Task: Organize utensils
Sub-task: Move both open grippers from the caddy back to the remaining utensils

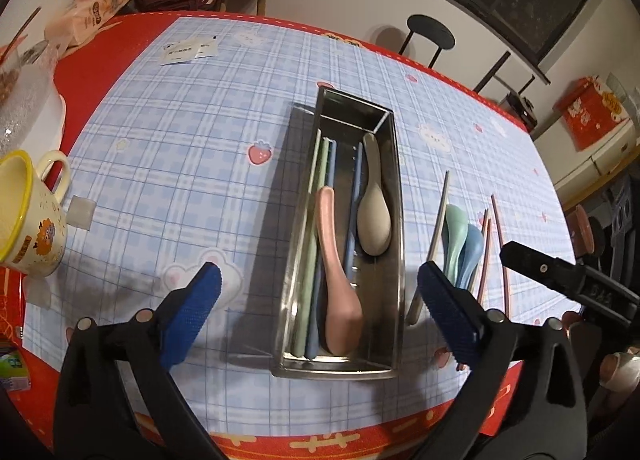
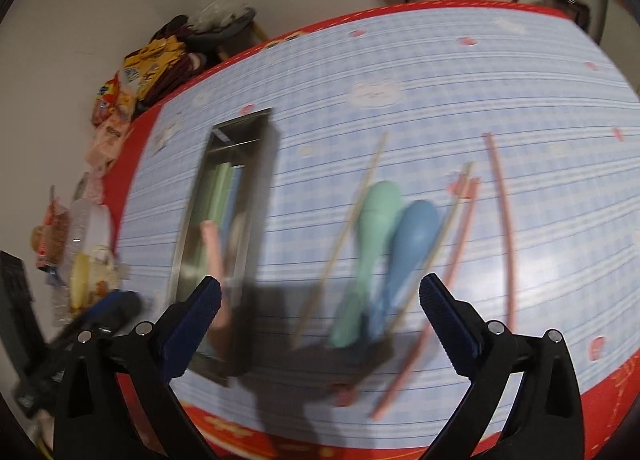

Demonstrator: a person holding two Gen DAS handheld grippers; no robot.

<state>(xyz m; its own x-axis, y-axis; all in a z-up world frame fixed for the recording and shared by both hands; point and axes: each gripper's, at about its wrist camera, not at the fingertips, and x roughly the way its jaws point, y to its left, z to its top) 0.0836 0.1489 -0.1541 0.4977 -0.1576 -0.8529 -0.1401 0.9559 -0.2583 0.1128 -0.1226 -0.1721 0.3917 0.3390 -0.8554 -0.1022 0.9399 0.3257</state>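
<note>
Spoons at frame centre are judged light, stiff, slick; handles are best pinched. Left gripper and right gripper are spread wide, nothing held.

Both tongs wide apart, empty

Two spoons and chopsticks in the tray; right of it, two spoons among loose chopsticks.
</note>
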